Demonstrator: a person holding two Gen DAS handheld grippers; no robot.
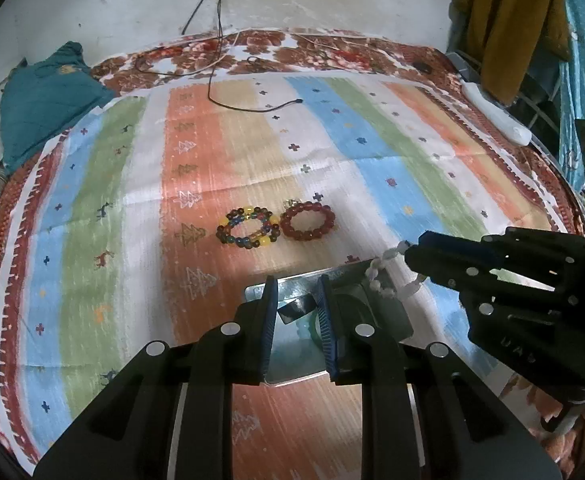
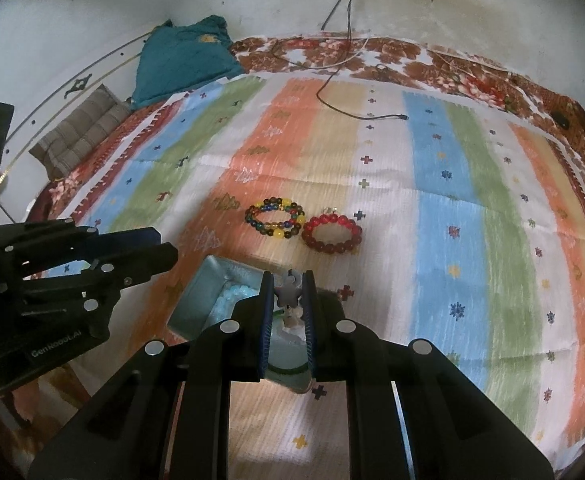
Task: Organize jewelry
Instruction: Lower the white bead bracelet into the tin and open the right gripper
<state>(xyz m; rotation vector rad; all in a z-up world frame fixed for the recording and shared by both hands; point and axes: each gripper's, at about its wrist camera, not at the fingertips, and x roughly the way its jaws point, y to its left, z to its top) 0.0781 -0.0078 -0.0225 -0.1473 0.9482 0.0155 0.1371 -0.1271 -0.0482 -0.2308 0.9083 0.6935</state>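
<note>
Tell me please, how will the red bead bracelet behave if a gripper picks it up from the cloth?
The red bead bracelet is a ring of round beads on a string, so it will probably sag rather than keep its shape. The beads look glossy, so they may slip between flat fingers. Lying flat on the cloth, it seems unlikely to roll.

A bed under a striped cloth [image 2: 432,184] fills the frame; mid-frame lie a multicoloured bead bracelet [image 2: 275,216] and a red one [image 2: 331,234] (just beside each other), a metal tin [image 2: 196,300] lower centre, a black cable [image 2: 356,114] up top.
</note>
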